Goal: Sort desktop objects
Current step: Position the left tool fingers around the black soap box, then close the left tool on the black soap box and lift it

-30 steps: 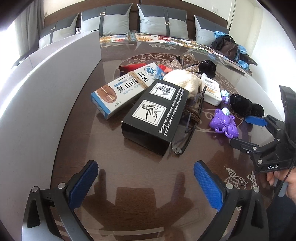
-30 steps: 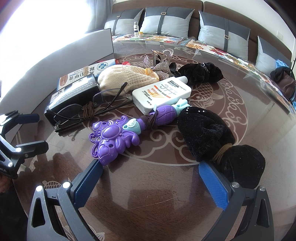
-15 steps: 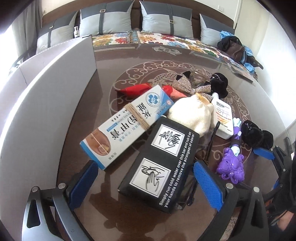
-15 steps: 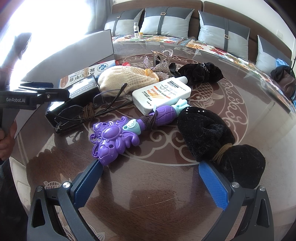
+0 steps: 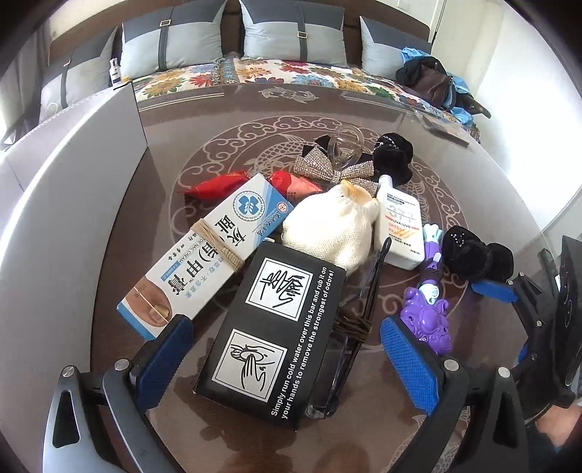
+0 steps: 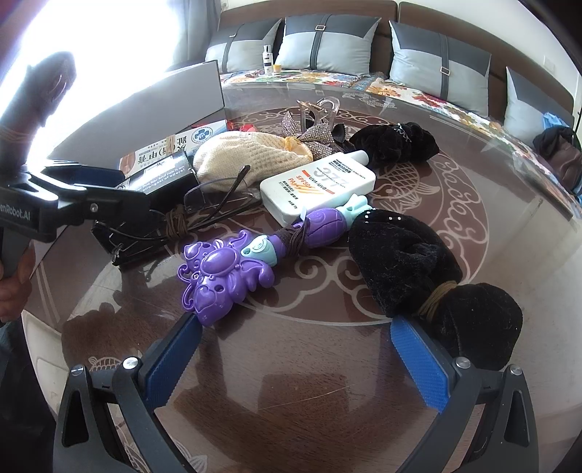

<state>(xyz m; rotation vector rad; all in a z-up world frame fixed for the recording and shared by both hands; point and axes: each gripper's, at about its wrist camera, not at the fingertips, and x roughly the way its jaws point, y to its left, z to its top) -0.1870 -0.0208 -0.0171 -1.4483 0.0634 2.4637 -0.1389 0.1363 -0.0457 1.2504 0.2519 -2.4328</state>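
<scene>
My left gripper [image 5: 287,360] is open, its blue pads on either side of a black box [image 5: 276,327] with white hand-washing pictures. Glasses [image 5: 356,320] tied with brown cord lie along the box's right side. A blue-and-white nail cream box [image 5: 207,251] lies to its upper left. My right gripper [image 6: 294,360] is open and empty above bare table, just short of a purple toy [image 6: 225,273] and a black velvet scrunchie [image 6: 418,262]. A white sunscreen bottle [image 6: 320,185] and a cream knit pouch [image 6: 247,156] lie beyond.
A grey tray wall [image 5: 54,203] runs along the table's left side. Red packets [image 5: 218,185], a rhinestone bow clip [image 5: 327,167] and another black scrunchie [image 5: 393,156] lie farther back. A sofa with cushions [image 5: 291,32] stands behind the round glass table [image 6: 291,400].
My left gripper has moved forward and over the black box, which now sits between its pads. My right gripper has stayed still.
</scene>
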